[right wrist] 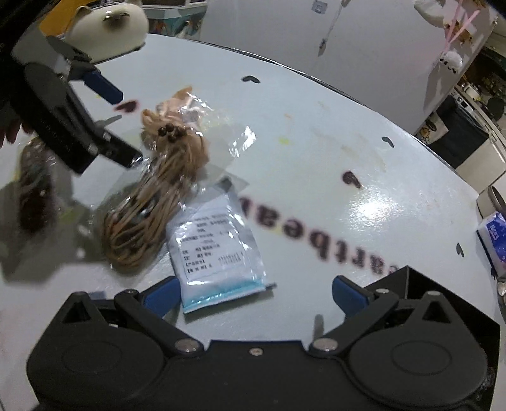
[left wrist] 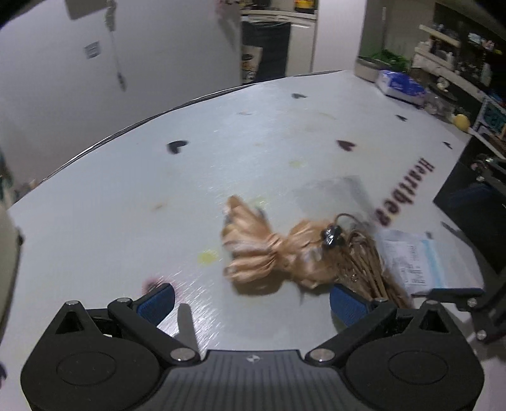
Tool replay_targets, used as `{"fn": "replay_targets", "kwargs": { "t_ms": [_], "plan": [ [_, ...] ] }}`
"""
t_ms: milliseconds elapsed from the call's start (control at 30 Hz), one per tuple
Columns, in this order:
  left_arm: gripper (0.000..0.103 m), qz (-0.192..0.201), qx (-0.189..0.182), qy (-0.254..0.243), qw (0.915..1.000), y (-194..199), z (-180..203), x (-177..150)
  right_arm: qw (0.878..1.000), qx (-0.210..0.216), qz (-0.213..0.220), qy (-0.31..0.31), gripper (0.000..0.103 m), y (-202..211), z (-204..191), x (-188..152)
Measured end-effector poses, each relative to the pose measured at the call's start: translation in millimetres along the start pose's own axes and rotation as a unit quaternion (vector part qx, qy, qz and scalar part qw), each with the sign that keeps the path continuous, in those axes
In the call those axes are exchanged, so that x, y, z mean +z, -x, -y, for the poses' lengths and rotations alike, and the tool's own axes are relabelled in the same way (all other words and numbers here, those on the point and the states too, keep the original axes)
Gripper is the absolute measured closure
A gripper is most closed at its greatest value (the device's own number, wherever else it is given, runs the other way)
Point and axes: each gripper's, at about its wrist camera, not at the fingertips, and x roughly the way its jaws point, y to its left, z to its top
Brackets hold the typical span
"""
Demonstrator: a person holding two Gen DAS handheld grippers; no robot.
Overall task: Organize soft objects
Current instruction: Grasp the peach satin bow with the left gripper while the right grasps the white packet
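A tan soft bow-and-tassel piece in clear plastic lies on the white table. My left gripper is open just behind it, and its right pad is close to the tassel cords. A flat white-and-blue packet with a printed label lies beside the cords. My right gripper is open low over the table, with its left pad at the packet's near edge. Neither gripper holds anything.
A white plush toy sits at the far left edge. A dark brown bundle in plastic lies left of the tan piece. A blue tissue pack and a metal container stand at the table's far side. Shelves and a black bin stand beyond the table.
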Motion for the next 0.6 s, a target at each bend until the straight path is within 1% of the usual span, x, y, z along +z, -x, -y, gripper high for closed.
{"fn": "replay_targets", "kwargs": {
  "t_ms": [100,233,400,433,467,567,600],
  "plan": [
    [0.000,0.010,-0.014,-0.001,0.9999,-5.4,4.3,6.1,1.000,-0.009,-0.002,0.003,0.000,-5.8,5.6,5.0],
    [0.000,0.035,-0.030,0.007,0.9989,-7.7,7.6,16.9,0.999,-0.040,-0.001,0.002,0.000,-15.0,14.5,13.3],
    [0.001,0.022,-0.025,-0.016,0.9993,-23.3,14.3,20.7,0.999,-0.049,0.006,-0.013,0.000,-16.7,23.1,20.5],
    [0.005,0.021,-0.027,-0.017,0.9993,-24.6,13.5,20.2,0.999,-0.047,0.007,-0.018,0.000,-14.8,24.2,21.1],
    [0.015,0.022,-0.030,-0.015,0.9992,-24.6,12.4,20.1,0.999,-0.043,0.007,-0.023,0.000,-12.9,25.7,21.3],
    [0.023,0.024,-0.023,-0.005,0.9994,-22.5,7.0,18.6,0.999,-0.024,0.014,-0.044,0.000,-5.0,29.4,23.8],
    [0.024,0.025,-0.019,0.002,0.9995,-21.1,4.4,17.5,0.998,-0.020,0.016,-0.051,0.000,-2.5,30.1,25.1]
  ]
}}
